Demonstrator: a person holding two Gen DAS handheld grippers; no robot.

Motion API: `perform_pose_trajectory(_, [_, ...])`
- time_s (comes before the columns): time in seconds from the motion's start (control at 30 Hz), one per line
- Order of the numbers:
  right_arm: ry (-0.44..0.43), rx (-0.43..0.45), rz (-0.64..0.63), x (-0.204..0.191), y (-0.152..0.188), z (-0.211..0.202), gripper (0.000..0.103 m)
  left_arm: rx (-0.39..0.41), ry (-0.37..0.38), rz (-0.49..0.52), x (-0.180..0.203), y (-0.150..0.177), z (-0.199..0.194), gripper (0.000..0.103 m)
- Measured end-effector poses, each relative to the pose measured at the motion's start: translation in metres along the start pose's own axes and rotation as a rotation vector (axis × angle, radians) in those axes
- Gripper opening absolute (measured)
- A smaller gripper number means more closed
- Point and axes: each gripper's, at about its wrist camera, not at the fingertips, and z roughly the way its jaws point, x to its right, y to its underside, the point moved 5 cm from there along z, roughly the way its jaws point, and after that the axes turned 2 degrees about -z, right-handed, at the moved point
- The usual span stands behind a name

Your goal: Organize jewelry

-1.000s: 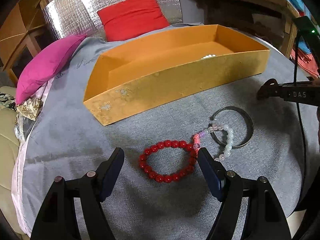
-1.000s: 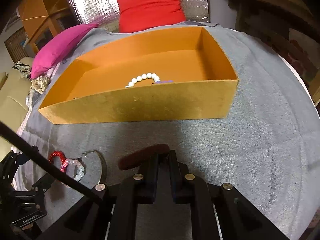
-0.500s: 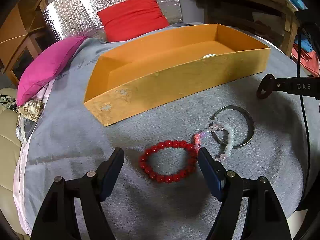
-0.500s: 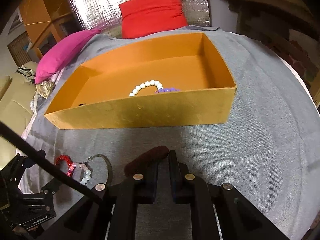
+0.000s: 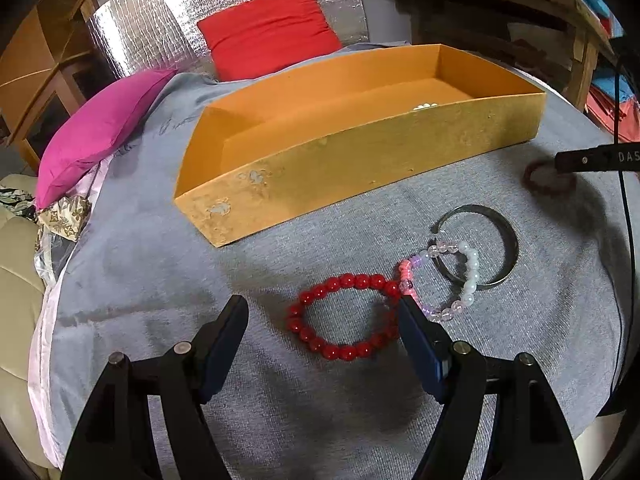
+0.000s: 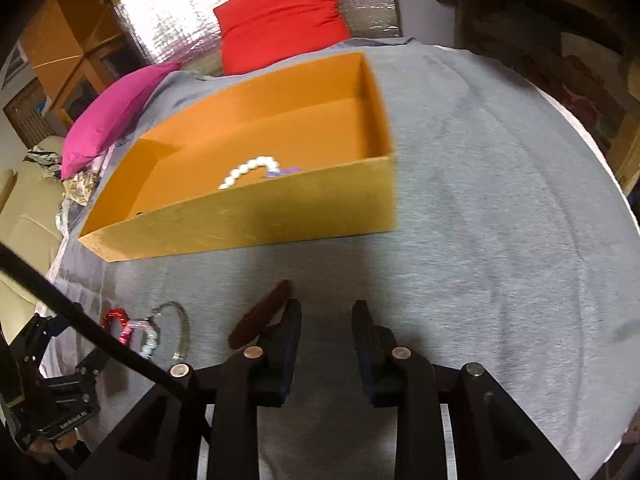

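Observation:
An orange box (image 5: 320, 168) stands on the grey cloth and holds a white bead bracelet (image 6: 248, 171) with a purple piece. In front of it lie a red bead bracelet (image 5: 344, 316), a pink and white bead bracelet (image 5: 444, 280) and a metal bangle (image 5: 500, 252). My left gripper (image 5: 322, 320) is open, its fingers on either side of the red bracelet. My right gripper (image 6: 326, 316) is open and empty. A dark red ring (image 6: 260, 316) lies against the outside of its left finger; it also shows in the left wrist view (image 5: 546, 178).
A pink cushion (image 5: 100, 128) and a red cushion (image 5: 268, 28) lie behind the box. Silver foil covers the seat back. A beige sofa (image 5: 16, 280) is at the left. Wooden furniture stands at the back right.
My right gripper has opened and let go of the dark red ring, which now rests beside its left finger. The right view has shifted right. My left gripper has stayed over the red bracelet.

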Motion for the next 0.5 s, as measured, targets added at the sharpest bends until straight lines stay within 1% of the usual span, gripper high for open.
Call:
perform_pose_trajectory(0.1, [0.013, 0.031, 0.051, 0.018, -0.002, -0.01, 0.03, 0.009, 0.047, -0.024, -0.004, 0.0, -0.003, 0.076])
perform_pose_trajectory(0.17, [-0.007, 0.05, 0.092, 0.025, -0.003, -0.015, 0.03, 0.02, 0.091, -0.037, -0.005, -0.002, -0.005, 0.076])
perform_pose_trajectory(0.23, [-0.04, 0.053, 0.111, 0.024, -0.004, -0.016, 0.03, 0.035, 0.153, -0.046, -0.003, -0.005, -0.008, 0.076])
perform_pose_trajectory(0.3, [-0.049, 0.057, 0.101, 0.019, -0.005, -0.017, 0.03, 0.039, 0.213, -0.043, 0.001, -0.007, -0.009, 0.076])
perform_pose_trajectory(0.37, [-0.053, 0.06, 0.081, 0.012, -0.005, -0.017, 0.03, 0.035, 0.232, -0.035, 0.006, -0.008, -0.007, 0.075])
perform_pose_trajectory(0.43, [-0.058, 0.059, 0.074, 0.007, -0.006, -0.016, 0.03, 0.019, 0.248, -0.024, 0.009, -0.01, -0.001, 0.066])
perform_pose_trajectory(0.47, [-0.06, 0.057, 0.073, 0.006, -0.005, -0.015, 0.03, 0.008, 0.265, -0.023, 0.012, -0.011, 0.002, 0.057])
perform_pose_trajectory(0.5, [-0.063, 0.054, 0.072, 0.005, -0.005, -0.014, 0.03, 0.001, 0.277, -0.023, 0.013, -0.011, 0.003, 0.05])
